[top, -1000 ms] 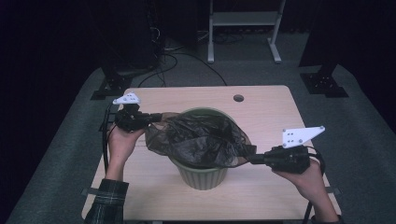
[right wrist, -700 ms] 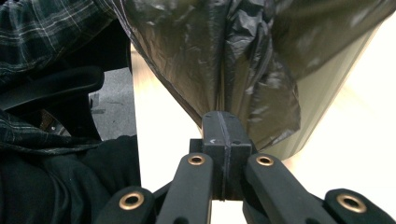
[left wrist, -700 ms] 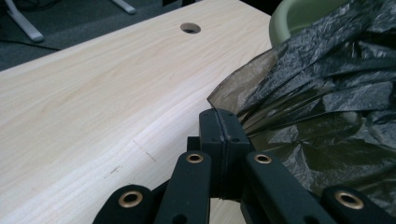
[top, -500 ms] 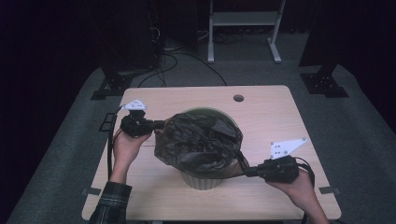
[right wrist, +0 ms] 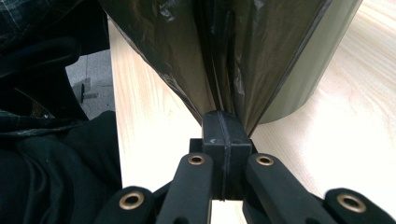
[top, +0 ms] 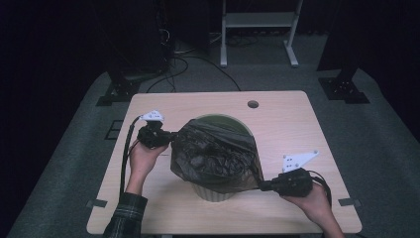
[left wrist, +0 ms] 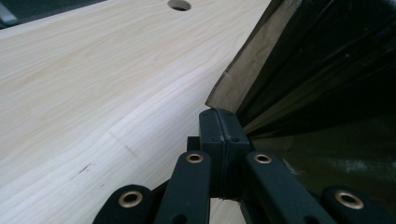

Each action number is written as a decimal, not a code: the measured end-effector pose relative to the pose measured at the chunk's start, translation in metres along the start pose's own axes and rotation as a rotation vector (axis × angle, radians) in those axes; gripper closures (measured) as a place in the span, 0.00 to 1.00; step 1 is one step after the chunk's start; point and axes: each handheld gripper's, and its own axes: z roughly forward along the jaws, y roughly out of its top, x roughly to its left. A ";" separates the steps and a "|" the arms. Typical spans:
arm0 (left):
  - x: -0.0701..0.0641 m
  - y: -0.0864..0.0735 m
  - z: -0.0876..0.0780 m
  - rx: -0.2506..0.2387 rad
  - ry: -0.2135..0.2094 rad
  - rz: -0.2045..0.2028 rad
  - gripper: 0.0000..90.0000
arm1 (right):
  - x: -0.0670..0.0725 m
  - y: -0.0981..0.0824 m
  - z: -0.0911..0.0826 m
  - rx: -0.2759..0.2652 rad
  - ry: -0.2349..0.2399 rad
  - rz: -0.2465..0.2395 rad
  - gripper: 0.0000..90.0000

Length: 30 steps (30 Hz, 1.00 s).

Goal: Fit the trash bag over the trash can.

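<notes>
A dark bag point(top: 215, 156) is stretched over a green bin point(top: 218, 191) that stands near the middle of the table point(top: 297, 129), a little toward the person's edge. The left gripper point(top: 171, 136) pinches the bag's edge at the bin's left side, its jaws pressed together on the film, as the left gripper view shows point(left wrist: 222, 116). The right gripper point(top: 262, 186) pinches the bag low at the bin's near right, jaws likewise clamped on the plastic point(right wrist: 224, 116), with the bin wall point(right wrist: 308, 70) just beside it. The bag covers most of the bin's mouth; only the far rim point(top: 223, 118) stays bare, and whether the film is hooked over the near rim is hard to tell. Bare tabletop lies open behind the bin and to its right, up to a cable hole point(top: 253, 104) near the far edge. The right hand point(top: 314, 201) sits close to the table's near edge, with little room there. The left hand point(top: 143, 158) is well inside the left edge. Beyond the table stand a white rack point(top: 257, 29) and dark stands, well apart.
</notes>
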 end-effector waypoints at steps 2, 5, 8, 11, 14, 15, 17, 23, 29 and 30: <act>0.000 0.000 0.003 -0.005 -0.008 0.004 1.00 | 0.000 -0.001 0.001 0.001 -0.005 -0.002 1.00; 0.001 -0.001 0.005 -0.008 -0.009 0.009 1.00 | 0.001 -0.001 0.002 0.010 -0.011 -0.009 1.00; 0.001 0.000 0.004 -0.013 0.007 0.015 1.00 | 0.004 0.001 0.004 0.029 -0.017 -0.028 1.00; 0.002 0.000 0.001 -0.025 0.004 0.014 1.00 | 0.007 0.002 0.006 0.060 -0.027 -0.045 1.00; 0.000 0.001 -0.003 -0.039 0.003 0.026 1.00 | 0.004 0.000 0.009 0.094 -0.042 -0.043 1.00; -0.001 0.001 -0.004 -0.040 0.000 0.030 1.00 | 0.003 -0.001 0.010 0.097 -0.041 -0.037 1.00; -0.001 0.001 -0.004 -0.038 -0.003 0.029 1.00 | 0.001 -0.002 0.012 0.109 -0.048 -0.029 1.00; 0.002 0.000 0.000 -0.031 0.015 0.020 1.00 | -0.003 -0.001 0.015 0.112 -0.068 -0.023 1.00; 0.007 -0.005 0.007 0.022 0.051 0.012 1.00 | -0.007 0.007 0.013 0.079 -0.099 -0.023 1.00; 0.008 -0.007 0.010 0.033 0.054 0.007 1.00 | -0.006 0.009 0.011 0.067 -0.096 -0.025 1.00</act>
